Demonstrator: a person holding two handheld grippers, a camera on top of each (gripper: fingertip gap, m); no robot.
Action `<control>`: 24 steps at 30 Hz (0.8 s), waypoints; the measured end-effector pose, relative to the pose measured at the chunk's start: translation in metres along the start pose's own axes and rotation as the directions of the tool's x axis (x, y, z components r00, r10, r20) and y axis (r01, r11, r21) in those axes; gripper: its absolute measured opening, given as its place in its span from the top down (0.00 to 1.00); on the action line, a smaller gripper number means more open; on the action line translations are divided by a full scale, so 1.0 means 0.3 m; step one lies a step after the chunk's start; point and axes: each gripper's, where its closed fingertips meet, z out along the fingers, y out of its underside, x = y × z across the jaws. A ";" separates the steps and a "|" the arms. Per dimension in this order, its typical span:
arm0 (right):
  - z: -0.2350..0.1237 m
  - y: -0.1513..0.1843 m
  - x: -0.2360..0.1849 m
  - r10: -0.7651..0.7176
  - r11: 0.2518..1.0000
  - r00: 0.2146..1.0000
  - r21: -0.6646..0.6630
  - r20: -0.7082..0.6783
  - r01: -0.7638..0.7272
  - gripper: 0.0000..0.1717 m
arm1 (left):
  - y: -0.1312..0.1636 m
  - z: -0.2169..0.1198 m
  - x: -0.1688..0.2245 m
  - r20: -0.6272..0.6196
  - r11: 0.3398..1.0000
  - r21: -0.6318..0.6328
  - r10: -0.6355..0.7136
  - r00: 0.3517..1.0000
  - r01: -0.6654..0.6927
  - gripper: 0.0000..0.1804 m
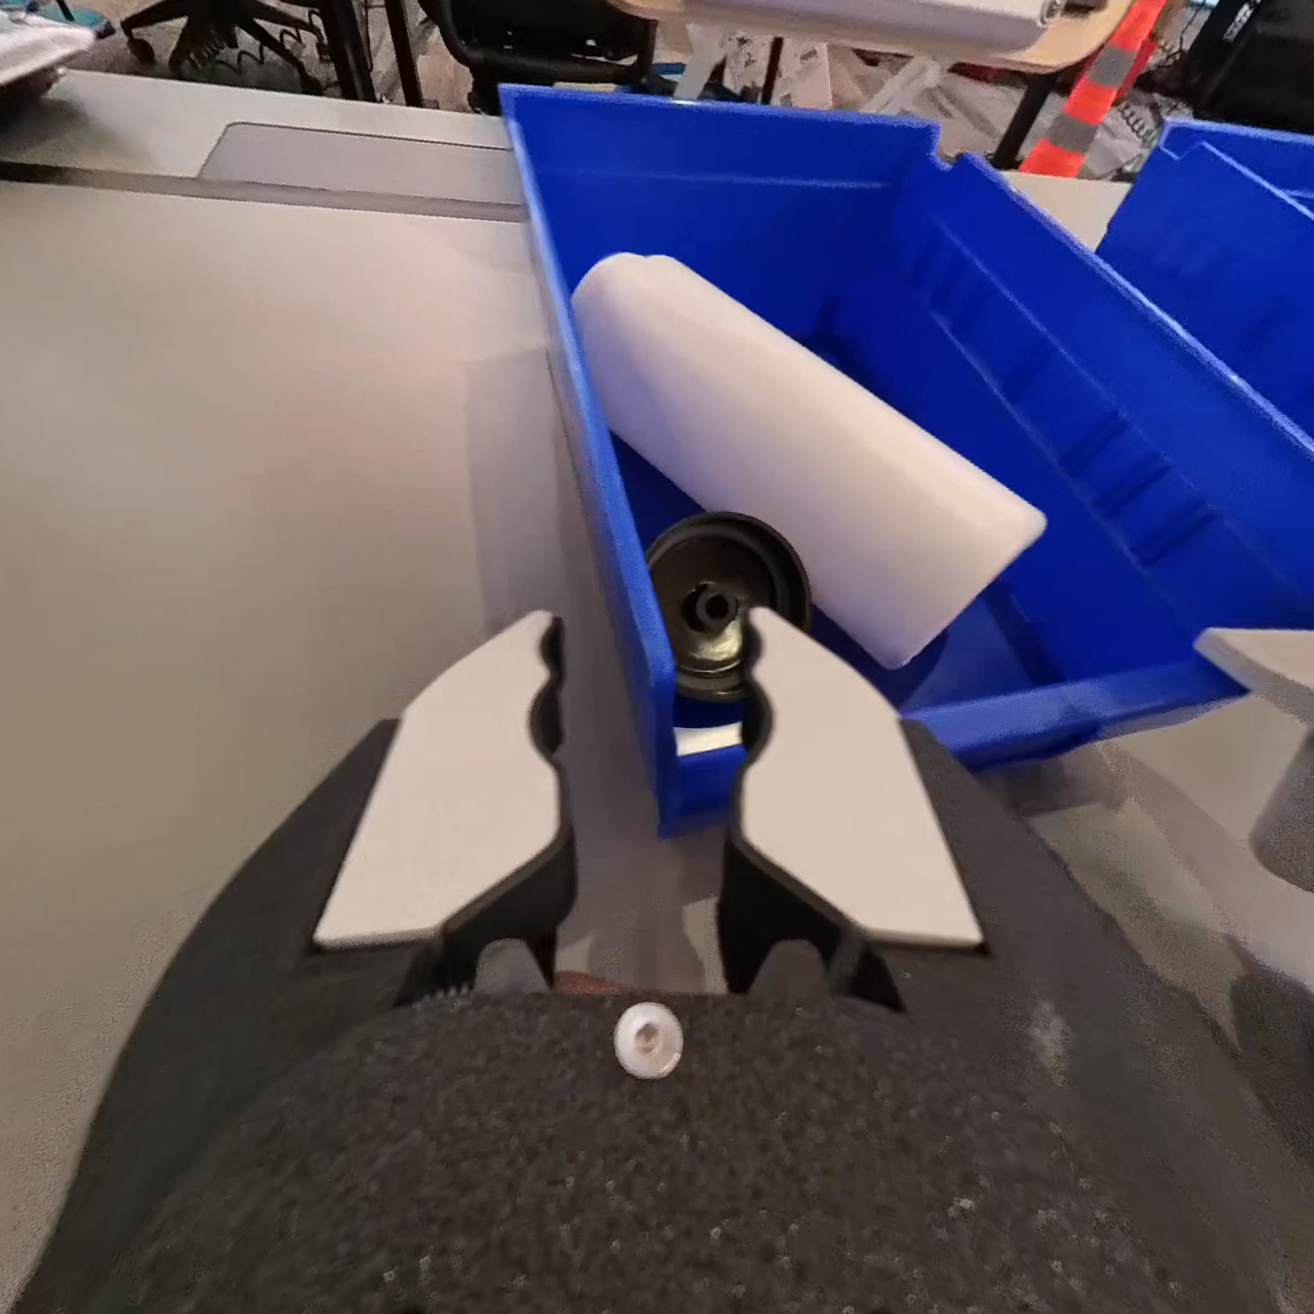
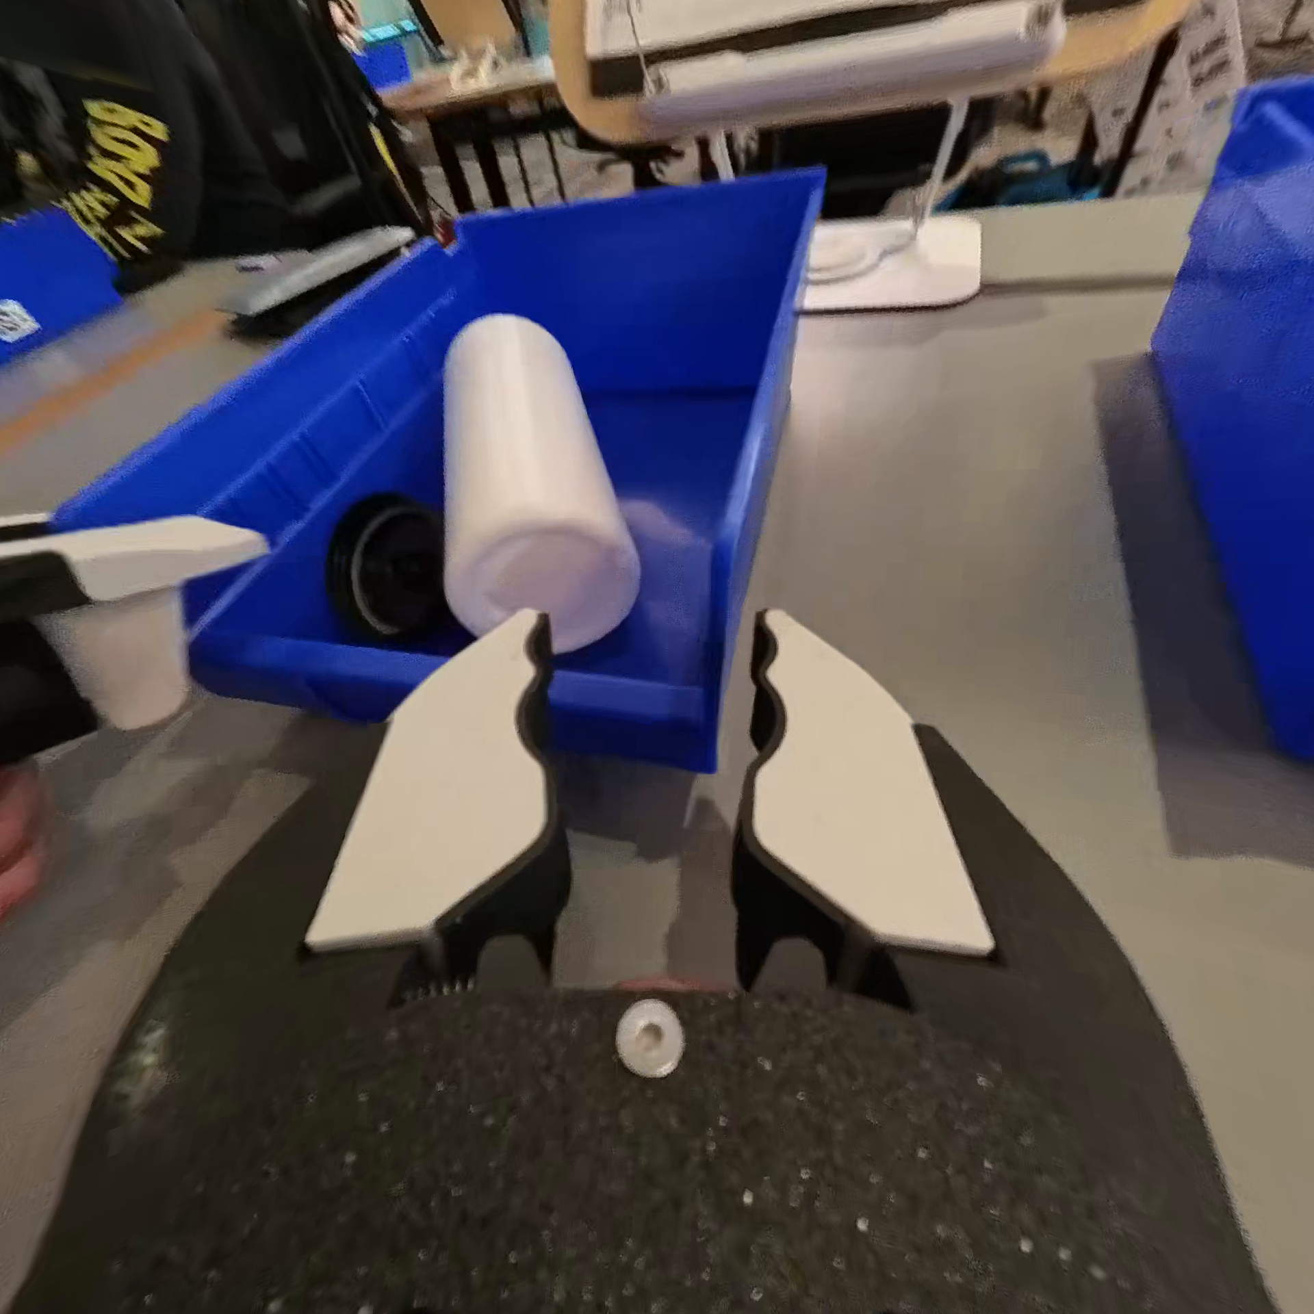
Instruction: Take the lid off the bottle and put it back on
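A blue bin (image 1: 711, 178) stands on the grey table. In it a white cylinder (image 1: 782, 441) lies tilted, with one end up on the bin's side wall. Beside it lies a black round piece (image 1: 711, 569) with a small nozzle at its centre, facing me. My left gripper (image 1: 650, 622) is open and empty, and the bin's near corner shows between its fingers. In the right wrist view the cylinder (image 2: 526, 483) and the black piece (image 2: 384, 569) lie in the same bin (image 2: 640, 284). My right gripper (image 2: 650, 626) is open and empty at the bin's other near corner.
A second blue bin (image 2: 1244, 426) stands to the right and also shows in the left wrist view (image 1: 1223, 249). A white stand base (image 2: 896, 270) sits behind the bin. A person in a black top (image 2: 107, 142) is at the far left. The left gripper's finger (image 2: 142, 554) reaches in from the left.
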 end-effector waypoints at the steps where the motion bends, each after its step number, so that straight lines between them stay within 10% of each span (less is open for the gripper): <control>1: 0.017 0.011 0.013 -0.001 1.000 0.999 -0.017 -0.042 0.000 0.76 | -0.001 -0.003 -0.008 0.002 1.000 0.001 -0.011 1.000 0.011 0.84; 4: 0.048 0.000 0.055 -0.004 1.000 0.990 -0.028 -0.138 0.000 0.97 | -0.001 -0.008 -0.012 -0.005 1.000 -0.005 -0.028 1.000 0.028 0.96; 12: 0.046 -0.063 -0.018 -0.008 0.998 0.975 0.052 -0.222 0.020 0.98 | -0.070 -0.044 -0.092 0.122 0.993 0.059 0.090 0.988 -0.097 0.99; 24: 0.176 -0.227 -0.467 -0.118 0.964 0.985 0.226 -0.123 0.143 0.97 | -0.227 -0.177 -0.525 0.119 0.960 0.278 -0.075 0.990 0.039 0.99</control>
